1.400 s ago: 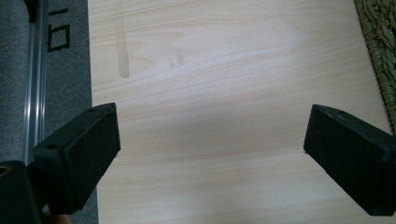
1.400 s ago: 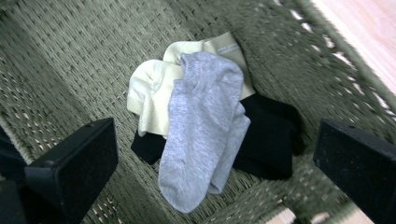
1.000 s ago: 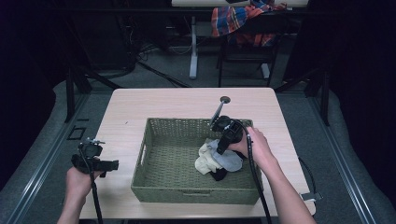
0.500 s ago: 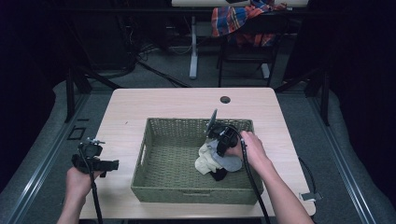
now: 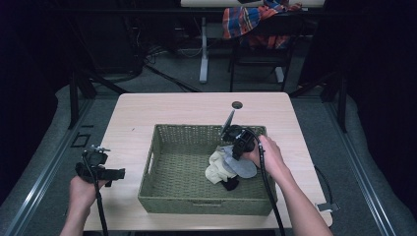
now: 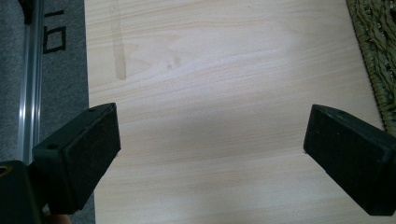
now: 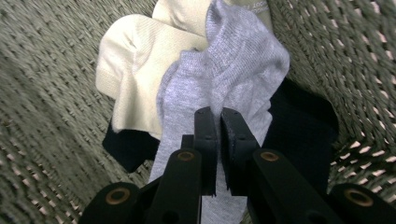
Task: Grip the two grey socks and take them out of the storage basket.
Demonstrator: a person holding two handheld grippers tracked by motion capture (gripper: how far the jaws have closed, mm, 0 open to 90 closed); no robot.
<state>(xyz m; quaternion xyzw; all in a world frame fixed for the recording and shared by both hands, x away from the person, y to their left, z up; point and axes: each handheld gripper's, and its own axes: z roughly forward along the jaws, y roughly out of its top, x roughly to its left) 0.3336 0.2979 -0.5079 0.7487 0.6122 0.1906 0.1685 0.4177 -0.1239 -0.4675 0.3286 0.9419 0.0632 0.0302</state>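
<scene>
Right claw (image 7: 218,122) pinches grey sock (image 7: 233,74) inside basket (image 5: 196,199).

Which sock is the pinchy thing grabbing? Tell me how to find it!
Look at the green woven basket on the wooden table, then at the little pile of socks by its right side. The grey sock lies on top, pinched by the right gripper, whose jaws have just closed. It is pale grey, while the cream sock and black sock lie underneath it.
</scene>
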